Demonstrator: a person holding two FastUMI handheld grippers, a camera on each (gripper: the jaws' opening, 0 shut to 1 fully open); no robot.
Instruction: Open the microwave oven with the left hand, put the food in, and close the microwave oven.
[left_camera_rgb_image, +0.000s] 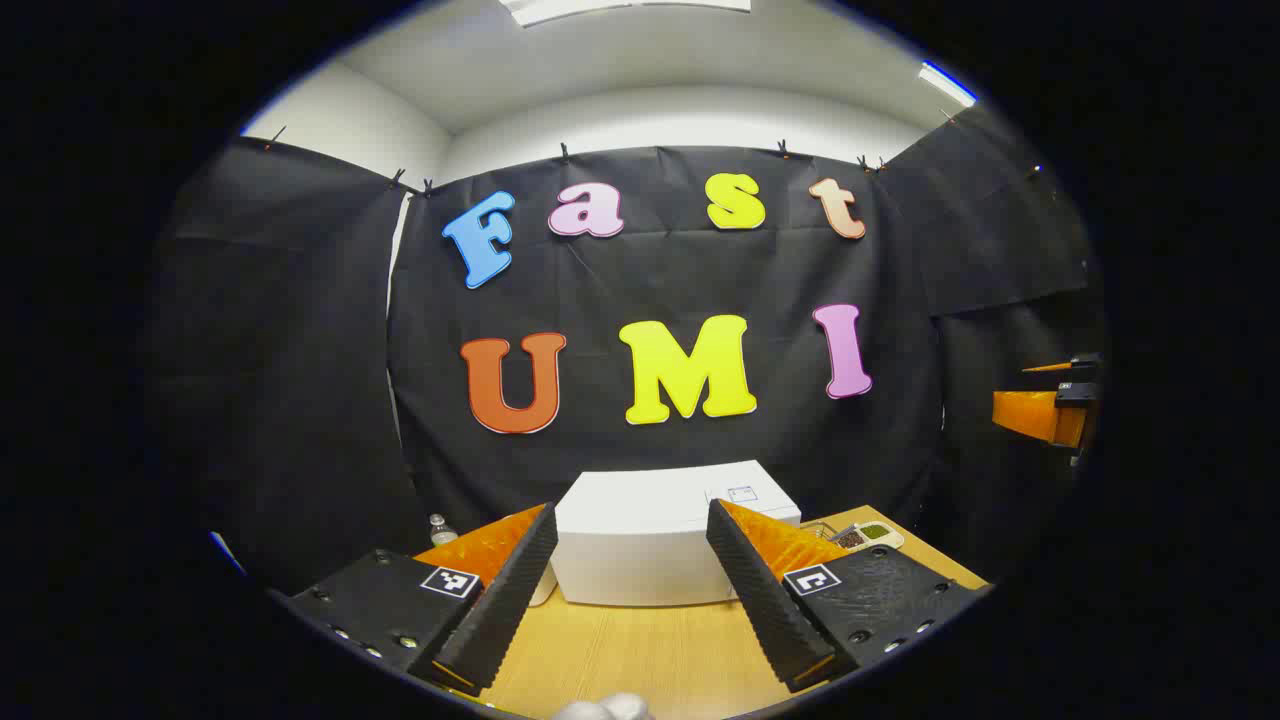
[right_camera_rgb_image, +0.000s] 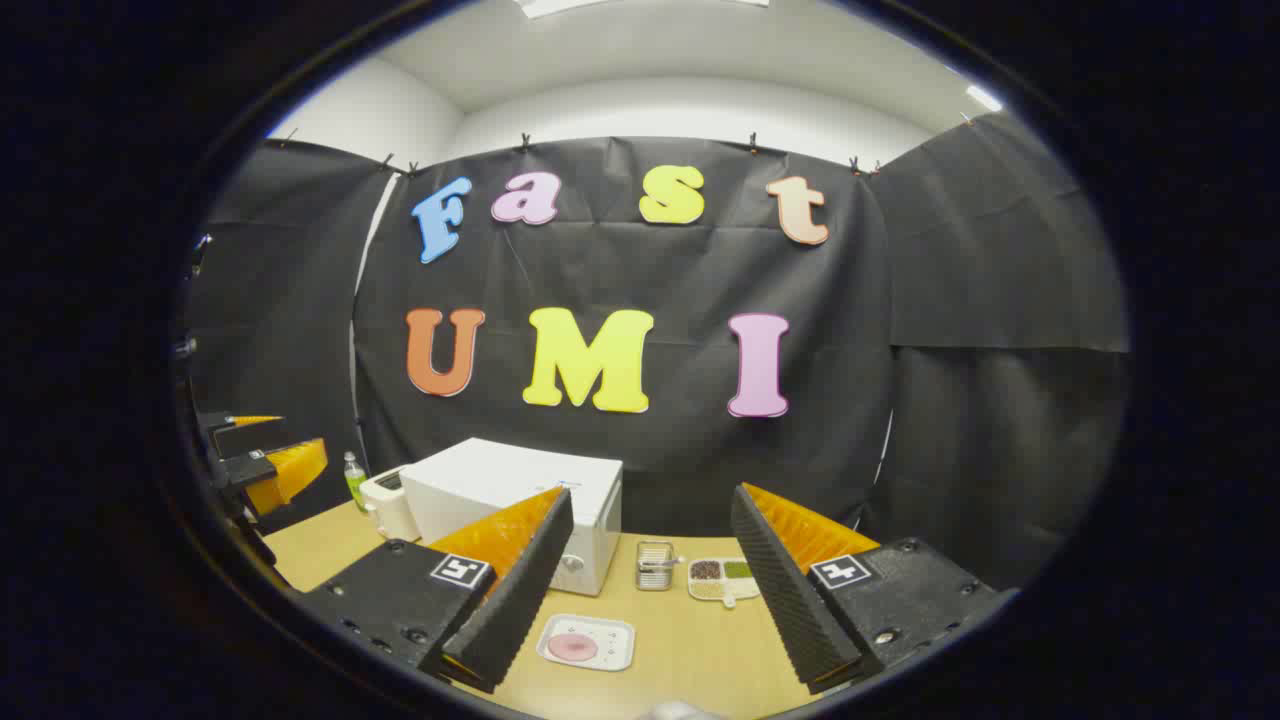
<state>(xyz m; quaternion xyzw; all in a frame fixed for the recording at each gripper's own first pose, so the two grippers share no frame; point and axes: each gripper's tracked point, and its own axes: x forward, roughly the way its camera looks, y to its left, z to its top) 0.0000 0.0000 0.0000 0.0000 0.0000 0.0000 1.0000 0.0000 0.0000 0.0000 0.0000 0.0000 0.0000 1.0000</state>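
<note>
A white microwave oven stands on the wooden table straight ahead in the left gripper view, its door shut; in the right gripper view the microwave oven sits left of centre. My left gripper hangs open in front of it with nothing between its fingers; the left gripper also appears at the far left edge of the right gripper view. A white tray with a pink round food item lies on the table before the microwave. My right gripper is open above that tray, holding nothing; the right gripper shows at the right edge.
A compartment dish of spices and a small metal holder stand right of the microwave. A white appliance and a green bottle are left of it. The table runs to the black cloth wall.
</note>
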